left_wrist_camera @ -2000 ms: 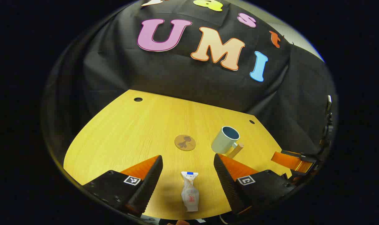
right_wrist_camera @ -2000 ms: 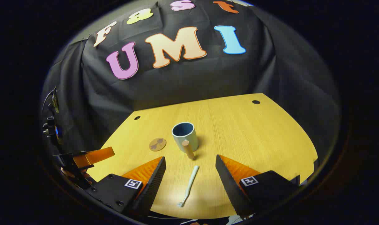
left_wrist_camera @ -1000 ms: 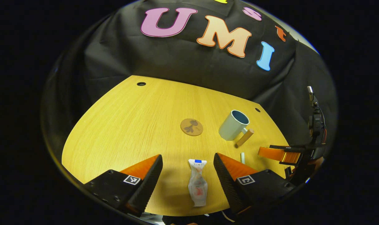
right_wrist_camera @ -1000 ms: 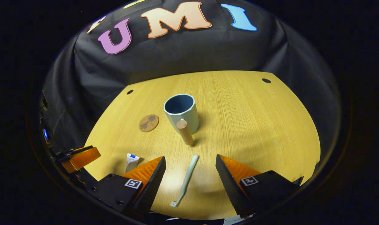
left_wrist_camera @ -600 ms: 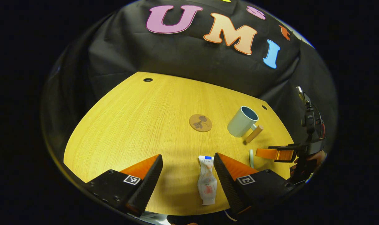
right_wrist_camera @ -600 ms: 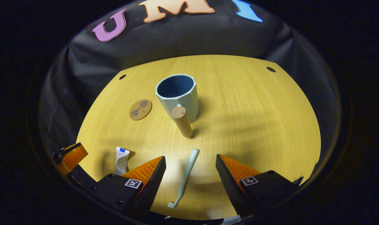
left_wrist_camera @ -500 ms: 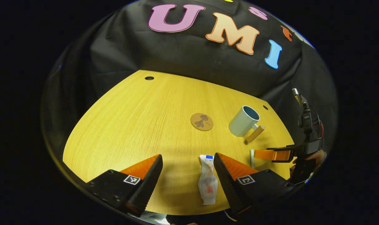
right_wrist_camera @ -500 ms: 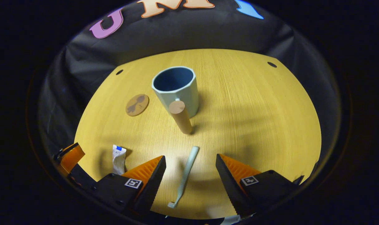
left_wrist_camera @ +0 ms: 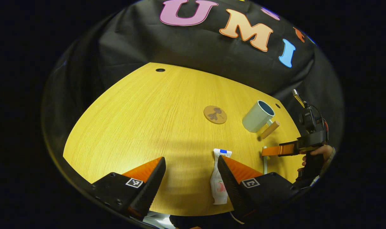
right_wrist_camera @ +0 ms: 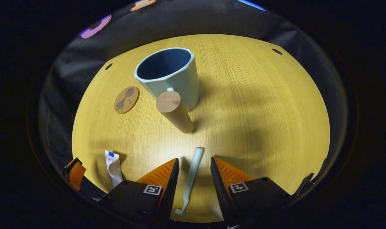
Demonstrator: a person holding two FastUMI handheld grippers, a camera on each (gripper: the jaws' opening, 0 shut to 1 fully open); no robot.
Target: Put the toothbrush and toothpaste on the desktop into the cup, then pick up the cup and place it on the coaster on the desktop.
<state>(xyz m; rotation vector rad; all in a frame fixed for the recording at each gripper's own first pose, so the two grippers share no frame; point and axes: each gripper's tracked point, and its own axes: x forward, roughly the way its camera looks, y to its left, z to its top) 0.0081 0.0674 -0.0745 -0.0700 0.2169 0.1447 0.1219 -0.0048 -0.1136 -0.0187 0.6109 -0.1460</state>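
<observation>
The toothbrush (right_wrist_camera: 191,178) lies flat on the desktop (right_wrist_camera: 259,105), its handle pointing toward the cup and its bristle end nearest me, low in the right gripper view. My right gripper (right_wrist_camera: 194,178) straddles it with a finger on either side, narrowed but with a sliver of wood visible between each finger and the handle, so it is not clamped. In the left gripper view only a short pale stretch of the toothbrush (left_wrist_camera: 264,157) shows, the rest hidden behind a finger.

The toothpaste (left_wrist_camera: 219,179) lies flat with its blue-banded end pointing away from me. My left gripper (left_wrist_camera: 191,178) has its fingers wide apart, and the right-hand one covers the tube's right edge; I cannot tell whether it touches the tube. In the right gripper view the toothpaste (right_wrist_camera: 113,168) sits at the lower left, its near end cut off behind my gripper's body.

The cup (right_wrist_camera: 169,78) stands upright and open beyond the toothbrush, its wooden handle (right_wrist_camera: 174,111) pointing back toward me. The coaster (right_wrist_camera: 126,99) lies just to its left, apart from it.

In the left gripper view my right hand (left_wrist_camera: 313,156) grips its tool at the far right edge.
</observation>
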